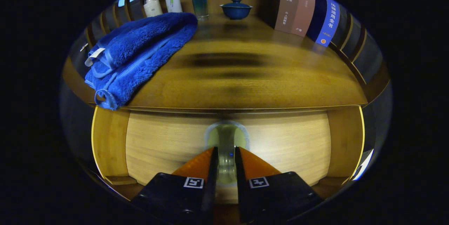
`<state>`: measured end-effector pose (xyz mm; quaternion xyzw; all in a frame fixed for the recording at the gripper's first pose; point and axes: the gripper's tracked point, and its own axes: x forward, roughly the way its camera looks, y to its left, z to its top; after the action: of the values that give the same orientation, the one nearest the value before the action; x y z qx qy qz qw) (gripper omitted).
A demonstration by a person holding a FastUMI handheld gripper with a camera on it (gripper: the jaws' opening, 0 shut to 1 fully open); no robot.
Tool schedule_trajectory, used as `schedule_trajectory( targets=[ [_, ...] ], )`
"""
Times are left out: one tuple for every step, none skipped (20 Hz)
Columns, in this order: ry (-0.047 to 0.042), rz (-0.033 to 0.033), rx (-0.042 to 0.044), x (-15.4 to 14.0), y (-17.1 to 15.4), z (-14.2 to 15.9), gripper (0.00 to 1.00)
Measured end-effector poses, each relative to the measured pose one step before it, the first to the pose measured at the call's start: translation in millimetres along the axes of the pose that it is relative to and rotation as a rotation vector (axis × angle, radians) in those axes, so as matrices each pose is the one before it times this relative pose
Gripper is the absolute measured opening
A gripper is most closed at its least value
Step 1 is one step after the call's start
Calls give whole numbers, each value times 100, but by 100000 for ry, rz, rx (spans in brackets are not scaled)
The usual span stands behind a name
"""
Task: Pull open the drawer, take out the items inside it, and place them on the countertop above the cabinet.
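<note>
The wooden drawer front (280, 144) sits closed under the countertop (245, 84). At its middle is a clear handle (227, 137) set in a round recess. My gripper (226, 153) reaches straight at it, and both fingers press on the handle's two sides, with the clear bar showing in the narrow gap between them. The drawer's inside is hidden. On the countertop's left part lies a folded blue towel (140, 53), hanging slightly over the front edge.
At the back of the countertop stand a white pump bottle (152, 4), a pale tube (173, 0), a blue-capped glass (199, 1) and a dark blue lidded bowl (236, 9). Several books (305, 9) lean at the back right. Cabinet side panels (108, 140) flank the drawer.
</note>
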<state>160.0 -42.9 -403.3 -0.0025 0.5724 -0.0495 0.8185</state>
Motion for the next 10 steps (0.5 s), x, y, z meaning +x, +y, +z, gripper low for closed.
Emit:
schedule_trajectory(
  targets=[
    [423,198,-280,48,5,-47,31],
    [139,599,81,390,47,114,30],
    [326,-1321,405,1331,-99,568,30],
    [362,367,-201,-902,-209,-1002,14],
    [-146,205,-304,-699,110,234,14],
    [49,-4,-451,138,65,-97,14],
    [-146,-34,-136,-3,1,-19,14],
    [-306,560,-88,-145,99,-62,14],
    [-764,716,117,-254,66,43,14],
    [-2051,1154,1008,-557,104,34,14]
  ],
)
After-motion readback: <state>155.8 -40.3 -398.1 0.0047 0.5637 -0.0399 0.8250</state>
